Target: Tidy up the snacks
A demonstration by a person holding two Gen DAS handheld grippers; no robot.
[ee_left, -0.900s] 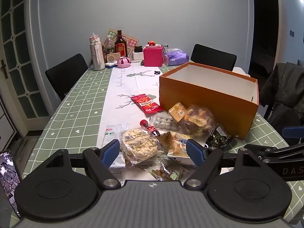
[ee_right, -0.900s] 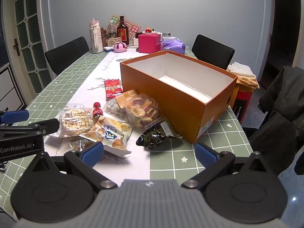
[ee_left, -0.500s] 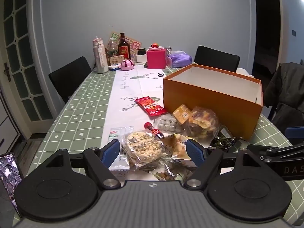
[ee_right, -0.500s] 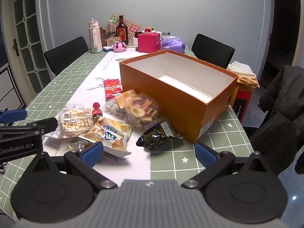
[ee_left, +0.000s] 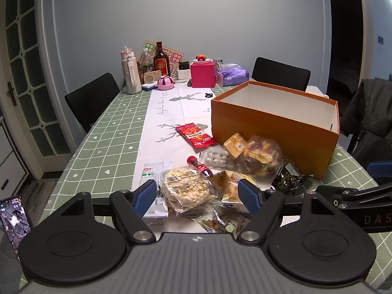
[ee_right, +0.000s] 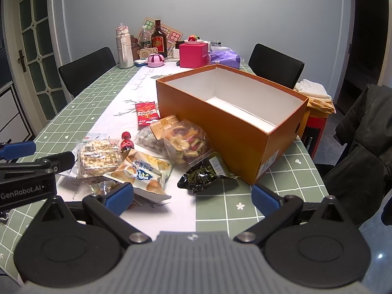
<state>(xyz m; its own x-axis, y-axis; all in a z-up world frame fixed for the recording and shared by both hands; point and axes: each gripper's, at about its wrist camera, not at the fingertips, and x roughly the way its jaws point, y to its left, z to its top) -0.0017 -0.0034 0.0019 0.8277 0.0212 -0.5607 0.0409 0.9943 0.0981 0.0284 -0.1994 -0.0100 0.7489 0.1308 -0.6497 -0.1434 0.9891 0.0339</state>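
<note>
Orange box (ee_right: pixel 235 127) sits open on your table (ee_left: pixel 98 144), snack packets (ee_right: pixel 137 161) heaped just beside it. Your left gripper (ee_left: pixel 197 197) and right gripper (ee_right: pixel 192 198) both hover wide, holding nothing.

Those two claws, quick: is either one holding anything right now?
Left gripper: open, holding nothing.
Right gripper: open, holding nothing.

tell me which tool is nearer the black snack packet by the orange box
Right. The right tool hangs open just short of the black snack packet, nearly in line with it. The left tool is open over the puffed rice pack, off to the packet's left.
</note>
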